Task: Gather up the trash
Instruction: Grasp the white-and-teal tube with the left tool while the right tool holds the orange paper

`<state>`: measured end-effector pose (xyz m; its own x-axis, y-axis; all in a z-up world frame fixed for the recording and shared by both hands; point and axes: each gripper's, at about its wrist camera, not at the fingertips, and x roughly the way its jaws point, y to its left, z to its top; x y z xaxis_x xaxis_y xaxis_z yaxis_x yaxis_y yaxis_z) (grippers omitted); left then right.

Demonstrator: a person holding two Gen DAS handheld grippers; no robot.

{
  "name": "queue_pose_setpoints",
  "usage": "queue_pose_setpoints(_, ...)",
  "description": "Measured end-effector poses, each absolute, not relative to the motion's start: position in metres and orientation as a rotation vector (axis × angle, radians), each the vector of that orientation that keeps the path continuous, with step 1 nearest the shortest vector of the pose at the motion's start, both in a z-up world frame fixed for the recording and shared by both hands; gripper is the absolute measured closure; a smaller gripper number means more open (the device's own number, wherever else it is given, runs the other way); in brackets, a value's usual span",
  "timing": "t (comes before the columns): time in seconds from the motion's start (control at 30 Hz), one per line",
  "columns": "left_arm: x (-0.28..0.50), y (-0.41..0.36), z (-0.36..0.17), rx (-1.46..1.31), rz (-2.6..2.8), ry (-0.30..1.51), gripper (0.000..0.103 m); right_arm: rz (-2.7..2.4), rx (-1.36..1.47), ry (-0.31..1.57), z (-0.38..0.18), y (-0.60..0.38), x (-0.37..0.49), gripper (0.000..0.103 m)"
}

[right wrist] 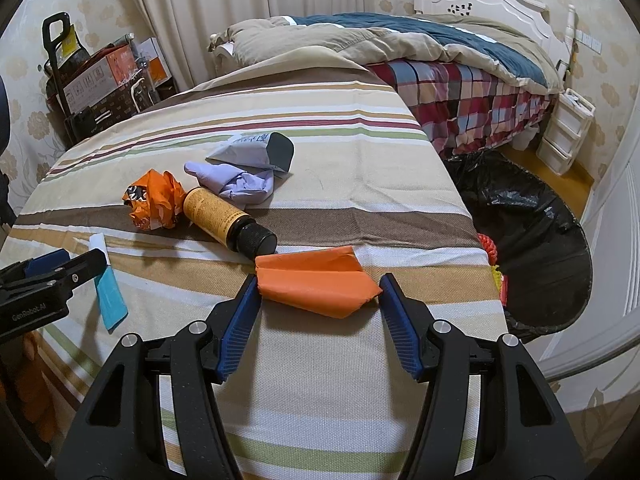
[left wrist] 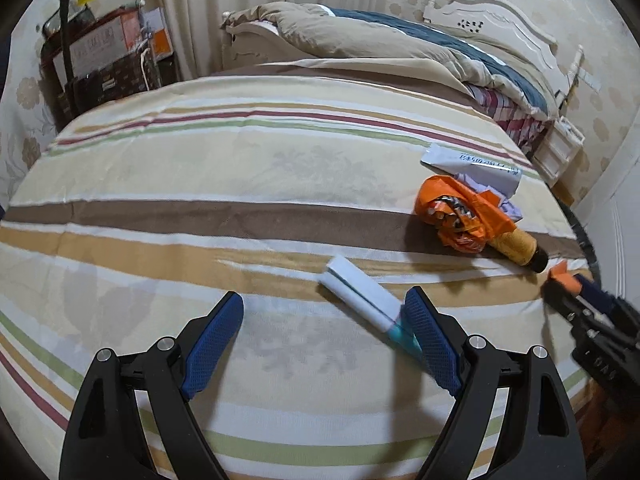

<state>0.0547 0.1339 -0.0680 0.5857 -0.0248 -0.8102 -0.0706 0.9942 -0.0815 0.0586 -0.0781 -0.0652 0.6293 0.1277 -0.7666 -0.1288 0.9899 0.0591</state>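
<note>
Fingers of the right gripper [right wrist: 318, 296] sit at about half spread, both blue pads touching the ends of a folded orange paper packet [right wrist: 316, 282] that lies flat on the striped tabletop [right wrist: 360, 184]. Packet's long axis runs left-right across that view, spanning pad to pad.

Left gripper [left wrist: 324, 312] fingers are wide, nothing clamped. A white-and-teal flat carton [left wrist: 362, 300] lies on the cloth with its long axis diagonal, white end pointing up-left, teal end down-right and tucked right against the inner face of the right-hand finger [left wrist: 430, 344]; the other finger is well clear of it.

Readable text: "GenRobot.AI" on the left gripper body in the right wrist view. White paper sleeve [right wrist: 256, 150] carries dark print, too small to read. Amber bottle [right wrist: 228, 222] has a yellow label with fine print, illegible; it lies on its side, black cap pointing towards the packet, nearly touching it.

Crumpled orange wrapper [right wrist: 154, 202] touches the bottle's base end. Lilac glove [right wrist: 236, 184] lies between bottle and sleeve. Black bin bag [right wrist: 532, 240] stands open just beside the tabletop's right edge.
</note>
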Motion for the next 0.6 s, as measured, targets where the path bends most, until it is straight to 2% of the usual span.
queue_pose_setpoints(0.2,0.057,0.111,-0.073,0.003,0.065,0.954,0.019,0.148,0.000,0.877,-0.066,-0.077,0.057,0.043)
queue_pose_setpoints(0.6,0.033,0.132,-0.071,-0.044,0.045,0.948,0.019,0.151,0.007,0.874,-0.065,-0.077,0.057,0.043)
